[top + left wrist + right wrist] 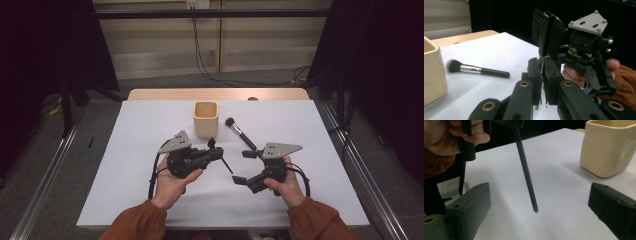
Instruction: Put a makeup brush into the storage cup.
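Note:
My left gripper is shut on a slim black brush. The brush's ribbed bristle head stands up above the jaws, and its thin handle slants down toward the white table. Facing it from the right, my right gripper stands open. The handle's tip hangs just in front of the gap between its pads, touching neither. A cream square cup stands behind the grippers. Beside the cup lies a black makeup brush with a dark fluffy head.
The white table cover ends in a wooden strip at the far edge. Metal rails run along both sides on the floor. Cables hang down the back wall. Bare white surface lies left of the cup.

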Motion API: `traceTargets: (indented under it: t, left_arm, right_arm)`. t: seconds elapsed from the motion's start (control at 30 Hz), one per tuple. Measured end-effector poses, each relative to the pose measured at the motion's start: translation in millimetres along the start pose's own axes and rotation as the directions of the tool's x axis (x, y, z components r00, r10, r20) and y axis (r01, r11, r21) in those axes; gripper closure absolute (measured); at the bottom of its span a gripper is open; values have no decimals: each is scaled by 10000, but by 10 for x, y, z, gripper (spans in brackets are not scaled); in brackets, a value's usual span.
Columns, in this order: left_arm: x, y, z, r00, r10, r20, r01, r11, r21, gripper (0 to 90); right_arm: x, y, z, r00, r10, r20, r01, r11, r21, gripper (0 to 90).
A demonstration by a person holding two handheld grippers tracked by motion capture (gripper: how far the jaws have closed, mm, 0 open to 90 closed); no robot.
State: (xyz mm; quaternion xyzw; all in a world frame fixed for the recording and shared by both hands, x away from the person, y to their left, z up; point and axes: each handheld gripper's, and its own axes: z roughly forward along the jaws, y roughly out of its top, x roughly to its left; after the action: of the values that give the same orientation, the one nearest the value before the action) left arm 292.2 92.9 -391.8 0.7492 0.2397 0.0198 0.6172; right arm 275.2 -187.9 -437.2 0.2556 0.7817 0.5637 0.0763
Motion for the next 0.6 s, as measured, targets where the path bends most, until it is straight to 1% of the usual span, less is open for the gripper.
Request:
traceTargets:
  t: [0.1,0.17,0.27,0.33,0.37,0.43,0.47,0.5,0.6]
  left_arm:
    - [16,4,-11,10000,-27,-67,28,10000,81,857]
    - [27,10,-22,9999,-76,-69,77,9998,182,857]
    - [40,21,-41,9999,-99,-118,103,9993,358,856]
    - [53,33,-59,9998,-116,-151,122,9991,403,857]
    - [59,42,-70,9998,-91,-168,99,9989,452,857]
    - [69,61,-94,9997,-119,-223,131,9985,532,857]
    - [76,74,-107,9997,-56,-258,72,9981,620,857]
    - [79,82,-119,9995,-88,-289,105,9981,600,857]
    - [110,104,-158,9993,-52,-384,80,9973,735,857]
  right_arm:
    - [-20,8,-30,9998,21,187,-21,10000,2,56]
    - [-32,10,-49,9996,118,259,-119,9999,26,74]
    - [-37,16,-74,9983,191,558,-191,9998,-15,84]
    - [-35,16,-93,9965,102,834,-99,9999,-36,85]
    - [-36,15,-104,9964,61,848,-61,10000,-5,84]
    - [-42,9,-125,9953,105,959,-97,9999,-88,66]
    - [-46,5,-132,9947,96,1028,-85,9999,-113,65]
    - [-48,1,-141,9933,115,1148,-100,9999,-136,65]
    - [-63,-9,-168,9904,335,1343,-295,9991,-317,66]
